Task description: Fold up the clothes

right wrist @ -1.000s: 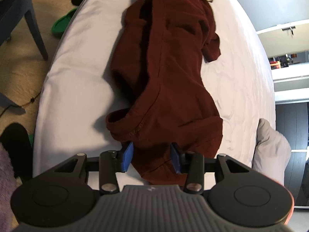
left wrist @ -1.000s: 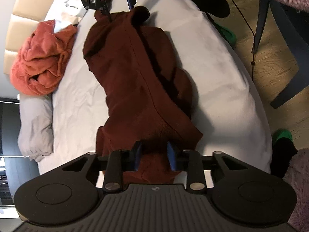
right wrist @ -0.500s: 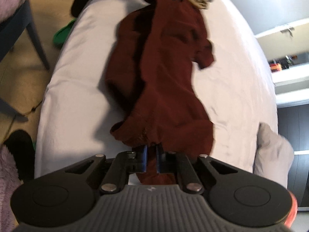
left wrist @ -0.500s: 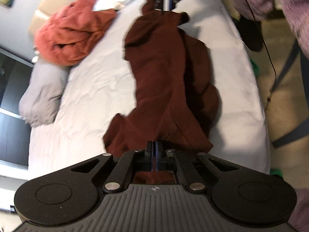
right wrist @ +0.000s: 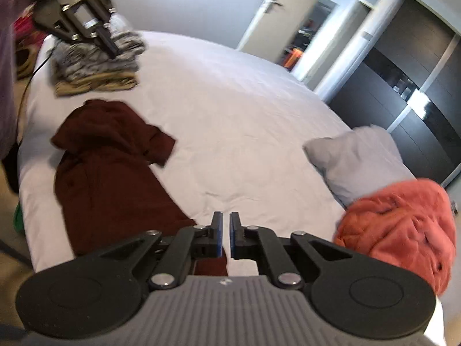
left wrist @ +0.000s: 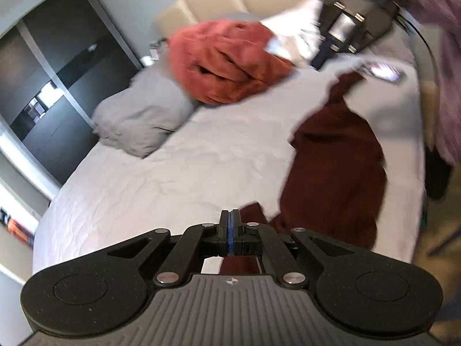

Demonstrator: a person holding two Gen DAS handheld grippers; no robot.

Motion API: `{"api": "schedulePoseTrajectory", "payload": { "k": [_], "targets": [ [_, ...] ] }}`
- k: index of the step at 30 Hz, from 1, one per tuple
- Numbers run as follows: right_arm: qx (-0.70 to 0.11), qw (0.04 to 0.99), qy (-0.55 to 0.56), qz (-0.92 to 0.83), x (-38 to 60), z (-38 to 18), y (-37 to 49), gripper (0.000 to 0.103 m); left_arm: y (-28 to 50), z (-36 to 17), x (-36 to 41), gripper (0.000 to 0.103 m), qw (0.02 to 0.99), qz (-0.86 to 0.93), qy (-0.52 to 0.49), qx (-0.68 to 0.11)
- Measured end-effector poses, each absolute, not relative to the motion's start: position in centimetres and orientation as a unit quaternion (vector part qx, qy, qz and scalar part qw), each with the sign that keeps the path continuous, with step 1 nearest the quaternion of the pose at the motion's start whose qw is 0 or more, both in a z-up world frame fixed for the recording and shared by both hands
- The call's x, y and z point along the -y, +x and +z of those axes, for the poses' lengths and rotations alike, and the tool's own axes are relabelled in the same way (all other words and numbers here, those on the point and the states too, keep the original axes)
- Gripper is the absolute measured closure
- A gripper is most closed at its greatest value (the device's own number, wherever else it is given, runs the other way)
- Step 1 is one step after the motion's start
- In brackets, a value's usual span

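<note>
A dark maroon garment (left wrist: 334,178) lies stretched along the near edge of the white bed (left wrist: 178,178); it also shows in the right wrist view (right wrist: 109,178). My left gripper (left wrist: 229,219) is shut on one end of the garment, cloth hanging beneath its fingers. My right gripper (right wrist: 224,225) is nearly closed with a thin gap, and maroon cloth shows under it at the other end; whether it still pinches the cloth is unclear. Each gripper appears far off in the other's view, the right one (left wrist: 325,54) and the left one (right wrist: 111,47).
A crumpled orange garment (left wrist: 227,63) and a grey pillow (left wrist: 144,121) lie by the beige headboard (left wrist: 219,0). A stack of folded patterned clothes (right wrist: 95,63) sits at the foot. Dark wardrobe doors (right wrist: 417,86) stand beyond the bed.
Both grippers closed onto the garment's ends, then lifted and tilted up, so the views now look across the bed instead of down. The garment has shifted toward the near edge.
</note>
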State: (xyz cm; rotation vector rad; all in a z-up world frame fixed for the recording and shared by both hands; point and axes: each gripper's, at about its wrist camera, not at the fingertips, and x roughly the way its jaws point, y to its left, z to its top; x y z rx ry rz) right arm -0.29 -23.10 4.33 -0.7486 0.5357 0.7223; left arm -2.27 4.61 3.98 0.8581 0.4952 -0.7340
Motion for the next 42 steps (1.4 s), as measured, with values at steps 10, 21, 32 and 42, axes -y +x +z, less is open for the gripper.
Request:
{"api": "schedulePoseTrajectory", "payload": {
  "k": [10,21,32,42],
  "targets": [
    [-0.27,0.73,-0.472,0.414,20.8,-1.5,-3.7,0.048,-5.0,-1.3,-3.5,0.06,0.727,-0.386,0.515,-0.238],
    [-0.192,0.582,-0.661,0.434,19.3,-8.1,-7.2,0.06,-6.8,-7.4,-3.0,0.061,0.625,-0.382,0.66,-0.171],
    [-0.167,0.53,-0.696,0.455,19.4,-8.4,-7.6,0.06,-6.8,-5.3,-2.0,0.063,0.598,-0.395,0.676,-0.173],
    [-0.172,0.534,-0.684,0.466,19.7,-8.5,-7.3,0.06,-6.3,-7.3,-0.8,0.075,0.569,-0.416,0.686,-0.184]
  ]
}}
